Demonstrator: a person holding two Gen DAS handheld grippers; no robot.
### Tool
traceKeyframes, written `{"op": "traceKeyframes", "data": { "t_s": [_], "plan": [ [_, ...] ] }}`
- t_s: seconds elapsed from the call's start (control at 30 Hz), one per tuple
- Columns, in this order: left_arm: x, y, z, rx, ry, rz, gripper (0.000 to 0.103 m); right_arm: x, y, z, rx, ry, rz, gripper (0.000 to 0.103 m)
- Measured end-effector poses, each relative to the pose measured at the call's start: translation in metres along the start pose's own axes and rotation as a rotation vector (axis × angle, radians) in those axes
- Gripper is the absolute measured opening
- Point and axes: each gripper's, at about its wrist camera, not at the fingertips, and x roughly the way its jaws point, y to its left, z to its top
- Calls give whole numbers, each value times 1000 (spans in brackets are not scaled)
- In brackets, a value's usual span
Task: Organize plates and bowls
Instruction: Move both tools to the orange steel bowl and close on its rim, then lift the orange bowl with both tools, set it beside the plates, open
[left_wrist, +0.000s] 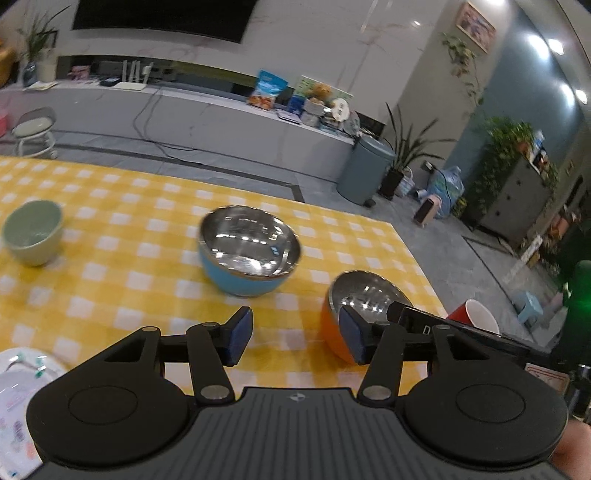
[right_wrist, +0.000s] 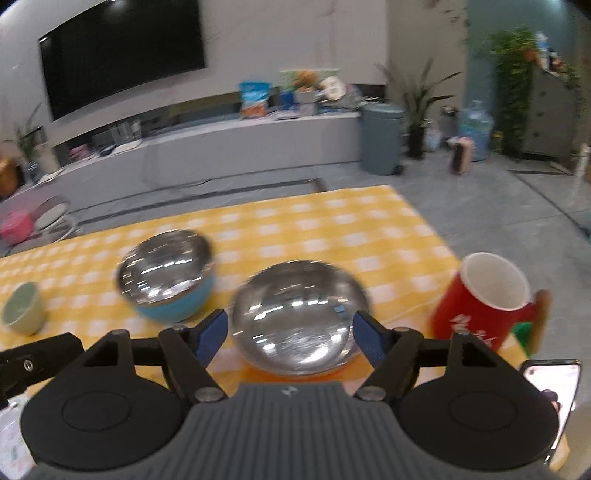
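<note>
Your left gripper (left_wrist: 295, 338) has its jaws wide apart and holds nothing. Your right gripper (right_wrist: 290, 338) is the same, jaws wide apart and empty above the orange bowl (right_wrist: 299, 321). On the surface (left_wrist: 122, 280) the blue bowl (left_wrist: 247, 251) stands left of it, the green bowl (left_wrist: 33, 232) far left.

Wall television (right_wrist: 122, 55) above grey floor (right_wrist: 480, 206)
</note>
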Motion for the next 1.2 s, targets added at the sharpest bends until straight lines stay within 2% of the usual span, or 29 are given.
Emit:
{"op": "traceKeyframes", "data": {
  "t_s": [0.2,0.33,0.47,0.53,0.63,0.77,0.83,0.9,0.93,1.0,1.1,1.2],
  "plan": [
    [36,-15,4,-13,38,-53,61,21,-32,2,123,45,-2,76],
    [60,-18,6,-38,67,-33,61,32,-51,8,208,62,-22,72],
    [84,-16,7,-72,121,-36,60,51,-59,9,249,104,-29,63],
    [94,-17,5,-72,149,-25,58,61,-61,7,256,130,-42,61],
    [106,-18,0,-78,161,-10,57,72,-60,3,257,167,-73,57],
    [116,-20,-2,-88,183,-22,52,83,-60,-1,280,205,-61,49],
    [118,-21,-3,-77,187,-14,44,86,-59,-3,282,215,-58,45],
    [123,-24,-2,-68,206,3,30,88,-58,-4,282,221,-56,40],
    [124,-24,-2,-70,214,2,29,88,-57,-5,284,224,-55,37],
    [125,-24,0,-82,217,-10,21,89,-58,-6,288,230,-49,25],
    [124,-27,1,-66,214,-3,16,89,-60,-7,301,232,-33,18],
    [123,-31,1,-55,213,11,14,87,-59,-6,304,231,-32,17]
  ]
}}
